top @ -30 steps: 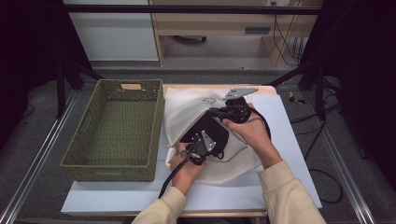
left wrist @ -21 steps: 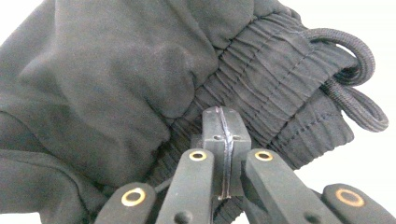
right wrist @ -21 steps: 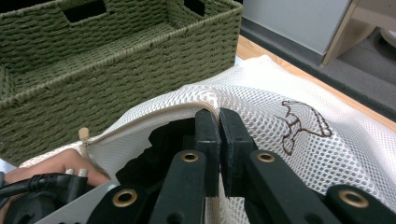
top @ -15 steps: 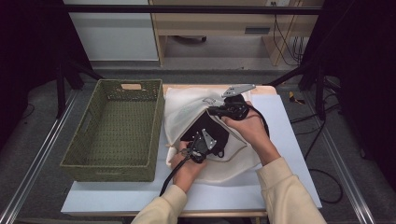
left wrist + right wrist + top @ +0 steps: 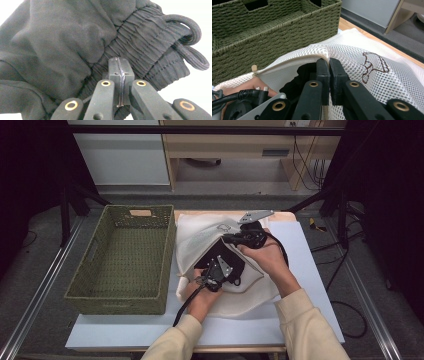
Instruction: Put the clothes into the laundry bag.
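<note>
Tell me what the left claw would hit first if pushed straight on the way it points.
The left claw is already shut on the black garment at its elastic waistband, so more of that bunched fabric comes first; what lies behind it is hidden.

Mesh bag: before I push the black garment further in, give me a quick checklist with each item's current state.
1. Right gripper clamped on the mesh bag rim: ok.
2. Left gripper shut on the black garment waistband: ok.
3. Bag mouth held open: ok.
4. Garment fully inside the bag: not ok, part shows at the mouth.
5. Drawcord clear of the zipper edge: cannot tell.
6. Green basket free beside the bag: ok.
</note>
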Available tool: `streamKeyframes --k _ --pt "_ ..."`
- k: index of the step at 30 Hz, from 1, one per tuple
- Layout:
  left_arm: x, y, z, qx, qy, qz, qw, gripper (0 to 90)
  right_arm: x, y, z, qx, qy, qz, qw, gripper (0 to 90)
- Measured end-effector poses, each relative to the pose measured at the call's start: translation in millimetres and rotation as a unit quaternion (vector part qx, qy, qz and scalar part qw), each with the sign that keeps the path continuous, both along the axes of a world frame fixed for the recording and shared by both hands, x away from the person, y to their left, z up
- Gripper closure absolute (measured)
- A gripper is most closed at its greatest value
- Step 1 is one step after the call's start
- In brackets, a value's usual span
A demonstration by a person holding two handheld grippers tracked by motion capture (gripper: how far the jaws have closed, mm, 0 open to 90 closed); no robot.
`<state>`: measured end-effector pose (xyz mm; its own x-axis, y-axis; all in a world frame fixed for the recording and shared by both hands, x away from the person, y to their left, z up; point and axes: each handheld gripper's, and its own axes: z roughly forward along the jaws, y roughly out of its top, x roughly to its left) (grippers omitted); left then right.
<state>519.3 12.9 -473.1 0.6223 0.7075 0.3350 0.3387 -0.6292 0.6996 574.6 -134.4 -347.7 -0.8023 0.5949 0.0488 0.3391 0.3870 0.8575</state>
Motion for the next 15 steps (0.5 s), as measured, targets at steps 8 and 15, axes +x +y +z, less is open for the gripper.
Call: streamKeyframes --k 8,15 --pt "4.0 -1.6 -0.4 0.0 0.0 0.002 1.0 89.9 -1.1 -0.4 0.9 0.0 -0.001 0.001 1.0 87.5" --pt "6.8 -1.7 -1.9 -0.008 -0.004 0.005 0.9999 89.9 1.0 -2.4 0.3 -0.002 0.001 -0.002 1.0 87.5"
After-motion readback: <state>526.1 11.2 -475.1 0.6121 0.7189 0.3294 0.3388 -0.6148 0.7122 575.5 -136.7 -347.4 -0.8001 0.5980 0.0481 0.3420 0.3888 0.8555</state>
